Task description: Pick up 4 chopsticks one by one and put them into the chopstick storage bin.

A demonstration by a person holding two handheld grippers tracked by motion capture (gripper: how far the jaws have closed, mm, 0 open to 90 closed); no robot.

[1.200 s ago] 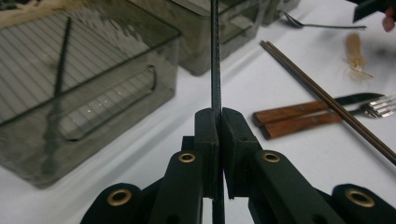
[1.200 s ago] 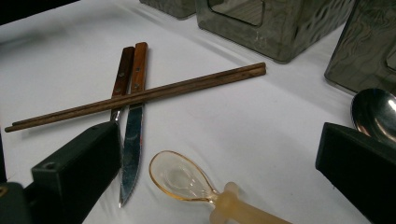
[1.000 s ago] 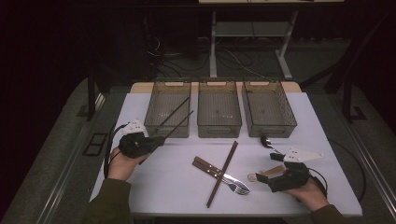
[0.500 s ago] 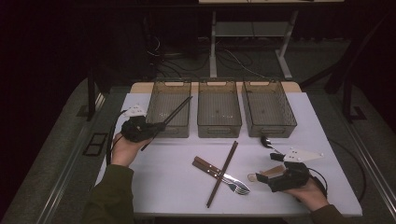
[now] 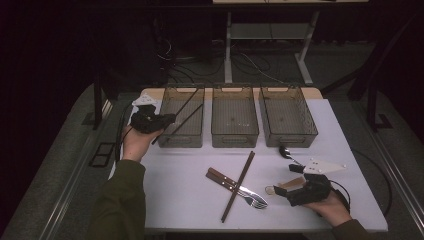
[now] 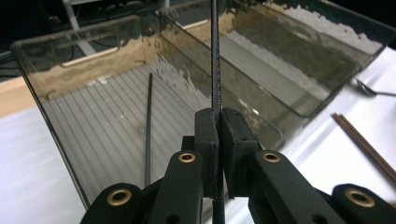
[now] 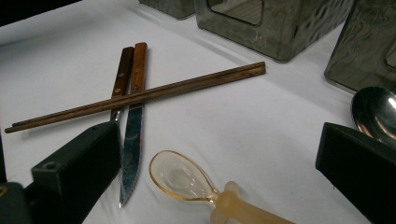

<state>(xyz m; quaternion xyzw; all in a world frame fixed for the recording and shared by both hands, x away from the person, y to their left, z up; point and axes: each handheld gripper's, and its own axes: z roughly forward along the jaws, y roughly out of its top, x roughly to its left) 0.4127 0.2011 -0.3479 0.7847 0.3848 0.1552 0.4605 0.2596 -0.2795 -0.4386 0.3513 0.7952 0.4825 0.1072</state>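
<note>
Two hand-held claws are seen at a white counter (image 5: pixel 190 200), one at each end. At far left, the left claw (image 5: pixel 167 120) is clamped on a thin black chopstick (image 6: pixel 215 56), its jaws pressed together around the stick just above its lower end. In the high view the black chopstick (image 5: pixel 181 123) is held slanted over the front left corner of the leftmost smoky clear plastic bin (image 5: pixel 183 137), its far tip reaching over the bin's interior. A second thin black chopstick (image 6: pixel 149 126) is seen lying on the ribbed floor of that bin in the left claw's view. Two more bins of the same kind, the middle bin (image 5: pixel 235 136) and the right bin (image 5: pixel 289 135), are lined up beside it along the counter's back edge. In front of the middle bin, a pair of brown wooden chopsticks (image 5: pixel 239 185) is laid diagonally across two wooden-handled pieces of cutlery, a steak knife (image 7: pixel 131 140) and a fork (image 5: pixel 255 202). Farther right, a metal spoon (image 5: pixel 286 153) is seen near the right bin. At far right, the right claw (image 5: pixel 295 187) is held low with its jaws wide apart, a translucent amber plastic spoon (image 7: pixel 187 179) lying on the counter between them, touched by neither.
</note>
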